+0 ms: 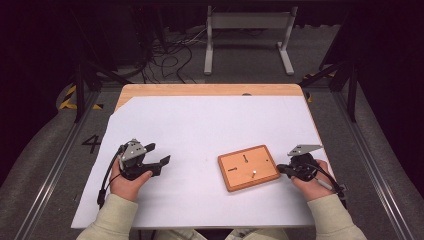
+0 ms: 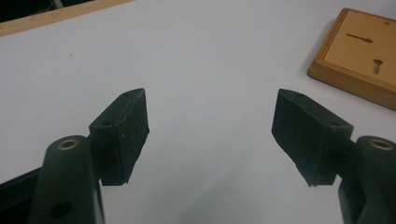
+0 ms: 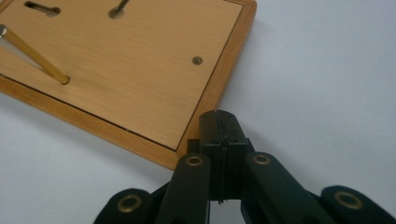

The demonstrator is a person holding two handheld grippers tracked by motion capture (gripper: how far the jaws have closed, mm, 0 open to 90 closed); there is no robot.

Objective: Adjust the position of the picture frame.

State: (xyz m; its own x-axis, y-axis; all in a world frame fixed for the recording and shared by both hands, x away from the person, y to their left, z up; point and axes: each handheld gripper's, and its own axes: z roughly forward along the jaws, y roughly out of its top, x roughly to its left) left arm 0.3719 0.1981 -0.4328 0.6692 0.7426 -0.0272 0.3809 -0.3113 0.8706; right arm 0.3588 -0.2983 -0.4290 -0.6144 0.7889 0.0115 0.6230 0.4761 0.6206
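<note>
Jaws beside wooden board (image 3: 126, 70).

In the right gripper view the wooden board (image 3: 126, 70) is cut off by the top and left edges, and the brass pin (image 3: 32, 53) leaves the frame at left. In the left gripper view the board's far part runs past the right edge. In the high view its slots are too small to read.

bright table, dark soft surroundings
</note>
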